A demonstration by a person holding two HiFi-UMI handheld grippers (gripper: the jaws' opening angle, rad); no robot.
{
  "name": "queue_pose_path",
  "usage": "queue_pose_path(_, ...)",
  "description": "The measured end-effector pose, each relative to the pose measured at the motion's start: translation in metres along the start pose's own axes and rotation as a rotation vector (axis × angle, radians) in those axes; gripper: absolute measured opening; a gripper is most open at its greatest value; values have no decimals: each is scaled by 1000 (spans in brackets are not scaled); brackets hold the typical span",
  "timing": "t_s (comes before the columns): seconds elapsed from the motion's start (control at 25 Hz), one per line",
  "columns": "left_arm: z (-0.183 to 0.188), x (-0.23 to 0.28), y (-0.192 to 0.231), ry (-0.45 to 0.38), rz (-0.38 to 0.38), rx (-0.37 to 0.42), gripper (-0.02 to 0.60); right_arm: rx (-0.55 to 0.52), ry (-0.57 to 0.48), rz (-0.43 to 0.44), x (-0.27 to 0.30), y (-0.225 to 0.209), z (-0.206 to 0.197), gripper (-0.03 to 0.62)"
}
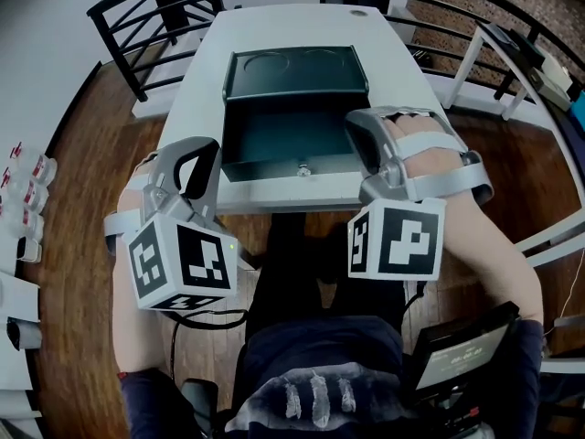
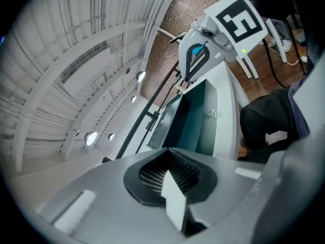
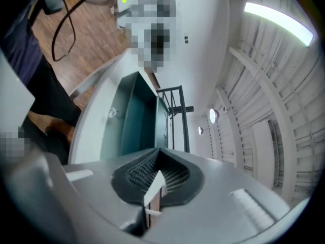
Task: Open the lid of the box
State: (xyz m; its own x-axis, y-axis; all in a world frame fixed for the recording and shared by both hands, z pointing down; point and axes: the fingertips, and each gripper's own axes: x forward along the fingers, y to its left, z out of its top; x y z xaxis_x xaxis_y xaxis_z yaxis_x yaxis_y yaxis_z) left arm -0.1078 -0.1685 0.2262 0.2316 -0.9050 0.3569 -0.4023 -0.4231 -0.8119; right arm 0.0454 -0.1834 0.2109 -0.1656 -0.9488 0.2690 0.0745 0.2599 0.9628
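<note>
The dark teal box (image 1: 274, 140) lies on the white table (image 1: 274, 26) with its lid (image 1: 294, 73) standing upright at the back and the inside bare. A small latch knob (image 1: 303, 169) sits on its front wall. My left gripper (image 1: 203, 149) hangs off the table's near left edge, jaws together and empty. My right gripper (image 1: 366, 122) hovers over the box's front right corner, also shut on nothing. In the left gripper view the left gripper (image 2: 170, 150) points past the open box (image 2: 195, 121). In the right gripper view the right gripper (image 3: 160, 150) faces the box (image 3: 132, 121) from the other side.
A black railing (image 1: 137, 7) rings the table on the wooden floor. A white frame (image 1: 484, 62) stands at the right. Small bottles (image 1: 27, 190) line the left edge. A screen device (image 1: 457, 350) rests by the person's right arm.
</note>
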Motion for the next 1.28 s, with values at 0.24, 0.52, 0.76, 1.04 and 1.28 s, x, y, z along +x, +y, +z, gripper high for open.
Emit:
queue_pose_path(0.24,5,12,-6,13,-16,27,18,-36,85,-14,22,-10,-53,5)
queue_pose_path(0.52,6,17,-15,28,-29,46,18,-12,169,-3,47,-4,-115,5)
queue_pose_path(0.76,8,18,-22,31,-51,51,18,-9,201,14,53,7,-133,5)
queue_pose_path(1.04,3,19,-18,41,-46,48,18,-25,173,5,50,3,-121,5)
queue_pose_path(1.28,-14,22,-10,70,-47,26,18,-22,183,26,52,9,-122,4)
